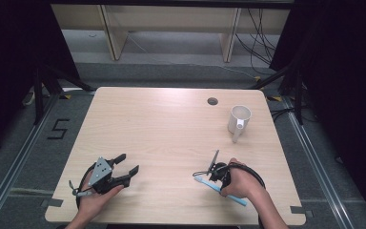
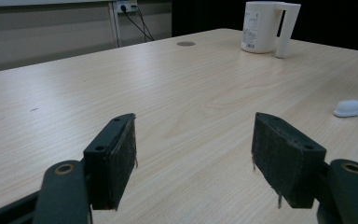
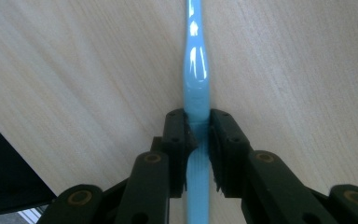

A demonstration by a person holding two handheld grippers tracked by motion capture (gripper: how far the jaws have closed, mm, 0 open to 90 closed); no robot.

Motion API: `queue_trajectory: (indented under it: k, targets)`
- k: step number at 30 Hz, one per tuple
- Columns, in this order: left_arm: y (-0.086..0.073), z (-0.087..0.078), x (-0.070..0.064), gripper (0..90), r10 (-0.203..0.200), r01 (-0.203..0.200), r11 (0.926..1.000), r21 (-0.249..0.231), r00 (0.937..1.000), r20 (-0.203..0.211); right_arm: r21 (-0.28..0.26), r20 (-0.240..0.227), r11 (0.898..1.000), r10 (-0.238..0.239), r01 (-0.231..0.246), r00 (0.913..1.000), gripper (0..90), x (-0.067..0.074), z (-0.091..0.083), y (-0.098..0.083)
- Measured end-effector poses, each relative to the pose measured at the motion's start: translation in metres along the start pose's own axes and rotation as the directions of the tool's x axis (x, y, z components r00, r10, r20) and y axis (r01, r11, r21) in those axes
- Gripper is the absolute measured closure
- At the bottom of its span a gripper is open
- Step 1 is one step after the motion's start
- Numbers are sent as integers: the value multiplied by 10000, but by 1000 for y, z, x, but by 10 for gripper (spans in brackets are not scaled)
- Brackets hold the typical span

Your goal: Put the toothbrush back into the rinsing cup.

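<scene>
I have two grippers on one wooden table [image 1: 171, 124]. My right gripper [image 3: 198, 140] points down at the tabletop with its jaws pinched tight on one light blue toothbrush [image 3: 196, 84]; both pads press on the handle from either side, and the shaft runs straight on past them across the wood. In the high view my right gripper [image 1: 213, 172] sits near the table's front edge on the right side, with the toothbrush [image 1: 233, 197] lying flat beneath it, its white head poking out toward the middle of the table and its handle end sticking out toward the front edge past my hand. Whether the brush is still fully resting on the wood or just lifted off I cannot tell from here.

My left gripper [image 2: 193, 154] holds nothing: its jaws stand wide apart with bare table between the two pads. In the high view it rests low at the front left [image 1: 126, 168], well apart from the right one.

One white mug [image 1: 238, 120] stands upright at the far right of the table, handle toward me, near a single round hole [image 1: 212, 101] in the tabletop.
</scene>
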State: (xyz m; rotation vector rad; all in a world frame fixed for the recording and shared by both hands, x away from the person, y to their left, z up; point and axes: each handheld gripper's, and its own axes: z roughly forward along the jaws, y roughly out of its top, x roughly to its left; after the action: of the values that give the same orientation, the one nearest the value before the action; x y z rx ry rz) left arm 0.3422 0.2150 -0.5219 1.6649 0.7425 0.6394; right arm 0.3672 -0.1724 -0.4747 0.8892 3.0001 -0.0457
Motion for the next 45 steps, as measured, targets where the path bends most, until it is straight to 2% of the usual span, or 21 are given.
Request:
queue_trajectory:
  k: [1,2,7,13,15,18,24,25,28,29,32,33,35,36,38,39,40,42,43,44,45]
  targets:
    - [0,0,0,304,11,-11,10000,-2,10000,2,-27,61,9999,-156,156,9999,781,1,1,1]
    - [0,0,0,304,16,-16,10000,-14,10000,2,15,138,10000,-34,34,9999,783,3,1,1]
    - [0,0,0,304,29,-29,10000,-11,10000,15,143,243,9998,-144,141,9996,791,4,1,3]
    - [0,0,0,304,14,-14,10000,-14,10000,5,52,97,9994,-330,330,9994,795,2,0,1]
    - [0,0,0,304,18,-18,10000,-15,10000,-3,-20,88,9985,-556,556,9984,795,1,0,0]
    - [0,0,-1,304,10,-10,10000,-3,10000,-7,-128,43,9992,-373,373,9993,795,1,0,-2]
    - [0,0,-1,304,17,-17,10000,-2,10000,-22,-831,-97,9965,62,-70,9999,796,-4,-10,-10]
    - [0,0,-1,304,5,-5,10000,-3,10000,-26,-924,-131,9957,-55,42,9999,796,-5,-13,-11]
    - [0,0,-1,304,8,-8,10000,0,10000,-23,-1235,-237,9923,-20,-10,9997,795,-7,-21,-15]
    - [0,0,-1,304,7,-7,10000,1,10000,-23,-1240,-290,9917,307,-341,9991,795,-6,-23,-16]
    - [0,0,-1,305,6,-6,10000,-12,10000,-20,-1575,-236,9874,122,-157,9996,795,-11,-26,-19]
    - [0,0,-1,305,-7,7,10000,-10,10000,-25,-1670,-100,9853,360,-372,9993,795,-10,-26,-20]
    - [0,0,0,304,11,-11,10000,-7,10000,-29,-1864,-56,9823,157,-165,9999,795,-13,-25,-22]
    - [0,0,0,305,8,-8,10000,-7,10000,-29,-1870,-54,9819,304,-309,9995,795,-13,-26,-22]
    - [0,0,-1,305,7,-7,10000,-6,10000,-31,-1941,-47,9805,289,-293,9996,795,-12,-27,-23]
    - [0,0,-1,305,5,-5,10000,-6,10000,-30,-2064,-41,9774,454,-453,9990,795,-12,-28,-24]
    - [0,0,-1,305,6,-6,10000,-2,10000,-29,-2206,-84,9751,199,-212,9998,795,-13,-29,-24]
    - [0,0,0,305,8,-8,10000,-10,10000,-31,-2438,-27,9696,206,-207,9998,795,-13,-32,-25]
    - [0,0,-1,304,15,-15,10000,-19,10000,-31,-2456,152,9693,183,-140,9997,794,-14,-34,-26]
    - [0,0,-1,305,16,-16,10000,-21,10000,-33,-2619,144,9648,301,-253,9994,795,-14,-35,-27]
    - [0,0,-1,305,21,-21,10000,-22,10000,-32,-2807,178,9597,177,-120,9997,795,-16,-37,-28]
